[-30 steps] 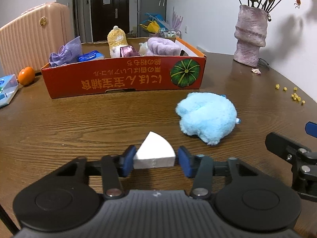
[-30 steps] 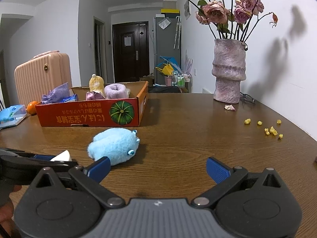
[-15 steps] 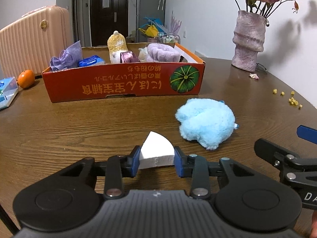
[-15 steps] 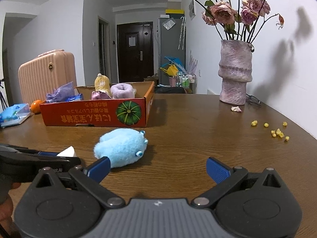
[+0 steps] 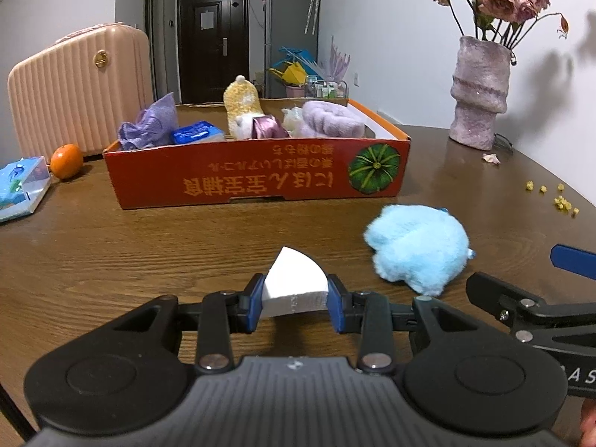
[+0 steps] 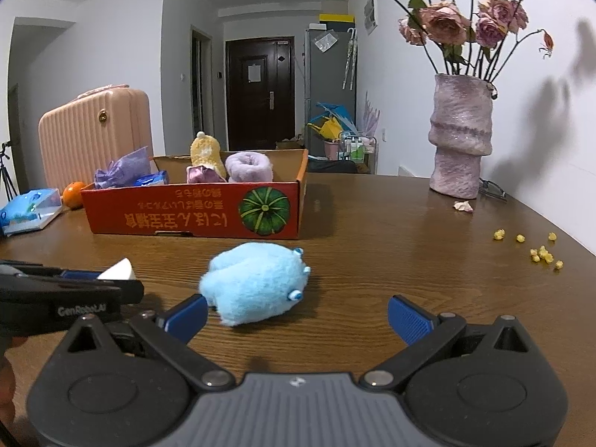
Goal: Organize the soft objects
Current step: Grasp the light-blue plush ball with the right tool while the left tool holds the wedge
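Note:
My left gripper (image 5: 295, 307) is shut on a white wedge-shaped sponge (image 5: 294, 285), held just above the wooden table. The sponge's tip also shows in the right wrist view (image 6: 118, 270). A fluffy light-blue plush (image 5: 417, 247) lies on the table to its right, and in the right wrist view (image 6: 257, 283) it sits just ahead of my open, empty right gripper (image 6: 298, 314), near the left finger. A red cardboard box (image 5: 257, 182) behind holds several soft items: purple cloth, yellow plush, lilac roll.
A lilac vase of dried roses (image 6: 460, 156) stands at the right rear. Yellow crumbs (image 6: 540, 249) are scattered at the right. An orange (image 5: 66, 161), a tissue pack (image 5: 22, 186) and a pink suitcase (image 5: 78, 89) are at the left.
The left gripper closed on the white sponge and lifted it slightly. The right gripper moved forward toward the blue plush, still open.

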Tool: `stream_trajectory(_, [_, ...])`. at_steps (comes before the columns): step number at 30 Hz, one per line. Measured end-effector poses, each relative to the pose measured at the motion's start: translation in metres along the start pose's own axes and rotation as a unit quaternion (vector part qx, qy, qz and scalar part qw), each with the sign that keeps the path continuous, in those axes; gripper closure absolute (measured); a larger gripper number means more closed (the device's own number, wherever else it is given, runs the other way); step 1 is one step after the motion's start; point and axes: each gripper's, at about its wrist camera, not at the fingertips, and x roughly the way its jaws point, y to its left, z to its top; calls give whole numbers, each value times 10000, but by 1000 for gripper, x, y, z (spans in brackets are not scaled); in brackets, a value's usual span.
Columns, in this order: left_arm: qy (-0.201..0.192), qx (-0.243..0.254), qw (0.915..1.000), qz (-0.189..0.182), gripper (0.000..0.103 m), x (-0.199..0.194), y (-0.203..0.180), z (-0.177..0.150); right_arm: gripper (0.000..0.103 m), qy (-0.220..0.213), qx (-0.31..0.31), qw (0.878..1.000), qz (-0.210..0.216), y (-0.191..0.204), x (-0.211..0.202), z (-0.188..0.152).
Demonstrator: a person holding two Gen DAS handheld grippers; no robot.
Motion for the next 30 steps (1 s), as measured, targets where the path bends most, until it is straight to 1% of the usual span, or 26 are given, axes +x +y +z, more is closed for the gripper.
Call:
stream_trajectory(18, [-183, -121, 9995, 208, 67, 1, 52, 9, 0, 212, -132, 9997, 9, 37, 33, 12])
stream_trajectory(30, [-234, -206, 9988, 387, 67, 8, 89, 18, 0, 456, -12, 9989, -146, 48, 62, 23])
